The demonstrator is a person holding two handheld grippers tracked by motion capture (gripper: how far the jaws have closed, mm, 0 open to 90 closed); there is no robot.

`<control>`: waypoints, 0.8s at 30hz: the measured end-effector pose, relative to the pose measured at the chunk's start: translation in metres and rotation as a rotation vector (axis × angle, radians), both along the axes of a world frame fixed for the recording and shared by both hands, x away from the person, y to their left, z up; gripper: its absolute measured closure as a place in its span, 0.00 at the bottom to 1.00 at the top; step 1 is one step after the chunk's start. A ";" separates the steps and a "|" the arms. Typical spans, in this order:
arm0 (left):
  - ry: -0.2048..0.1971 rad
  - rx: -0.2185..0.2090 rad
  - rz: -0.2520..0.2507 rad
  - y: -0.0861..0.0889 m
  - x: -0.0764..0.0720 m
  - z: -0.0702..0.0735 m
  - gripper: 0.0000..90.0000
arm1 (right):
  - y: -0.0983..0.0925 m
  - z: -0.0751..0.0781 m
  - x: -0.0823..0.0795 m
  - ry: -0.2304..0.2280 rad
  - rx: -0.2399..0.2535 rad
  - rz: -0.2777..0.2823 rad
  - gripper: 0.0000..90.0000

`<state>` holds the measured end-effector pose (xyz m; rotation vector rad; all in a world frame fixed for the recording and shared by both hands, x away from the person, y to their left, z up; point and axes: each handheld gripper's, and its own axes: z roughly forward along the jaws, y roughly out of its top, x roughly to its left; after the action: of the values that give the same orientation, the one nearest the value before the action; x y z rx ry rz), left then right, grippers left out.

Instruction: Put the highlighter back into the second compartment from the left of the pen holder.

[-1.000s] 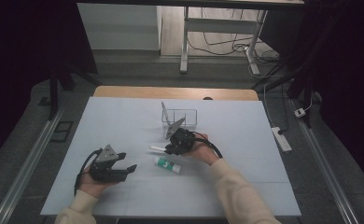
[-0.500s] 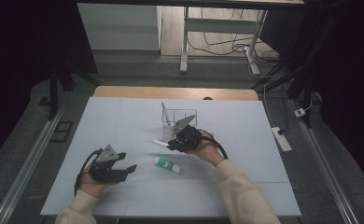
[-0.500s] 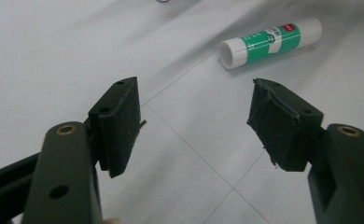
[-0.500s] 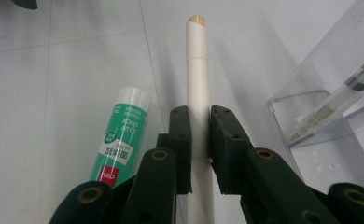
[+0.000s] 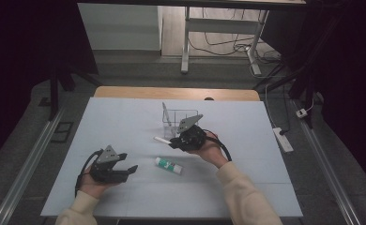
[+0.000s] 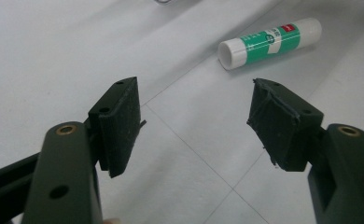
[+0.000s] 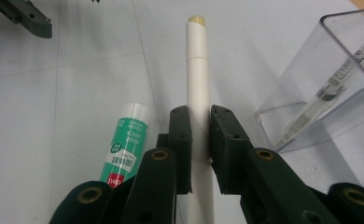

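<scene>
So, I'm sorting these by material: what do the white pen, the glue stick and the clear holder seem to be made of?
White pen: matte, probably plastic, possibly paper-wrapped; no glare, with a seam near its tan tip. Glue stick: smooth plastic tube with a soft sheen and a printed green label. Clear holder: glossy transparent plastic, likely acrylic; the pen inside shows through its walls.

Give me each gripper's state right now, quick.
Left gripper: open, holding nothing.
Right gripper: shut on the slim white cylindrical pen.
</scene>
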<state>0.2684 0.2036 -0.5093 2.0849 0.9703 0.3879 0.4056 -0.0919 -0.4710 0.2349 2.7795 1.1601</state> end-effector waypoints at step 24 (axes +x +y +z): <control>0.000 0.003 0.000 0.000 0.000 0.000 0.37 | -0.020 0.018 -0.002 -0.047 0.158 -0.075 0.87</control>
<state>0.2685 0.2031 -0.5096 2.0882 0.9701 0.3894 0.4032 -0.1118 -0.4530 0.3198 2.6166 1.3490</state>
